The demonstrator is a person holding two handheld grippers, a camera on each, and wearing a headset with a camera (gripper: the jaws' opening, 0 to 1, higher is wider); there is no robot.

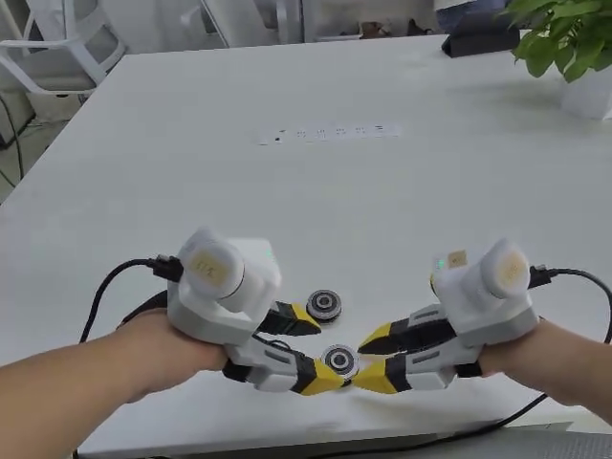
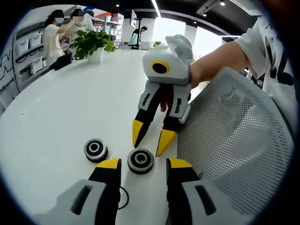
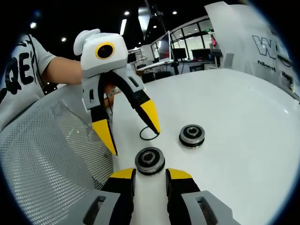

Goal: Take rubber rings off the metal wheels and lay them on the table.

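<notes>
1 rubber ring [image 3: 149,133] off; stripping likely unfinished.
Ring lies on bench [image 1: 287,191] by left claw [image 2: 144,163]; it and right claw [image 3: 150,174] gape empty, tips flanking near wheel [image 1: 338,360]; far wheel [image 1: 324,304] beside, seemingly unstripped.

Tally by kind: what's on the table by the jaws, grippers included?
wheels: 2
loose ring: 1
grippers: 2, left gripper and right gripper
total: 5

2 wheels [image 3: 150,161] [image 3: 191,135]: shiny metal hubs, dark rims probably rubber; table [image 1: 287,172] smooth, matt white; chair back [image 2: 234,136] grey mesh.
</notes>
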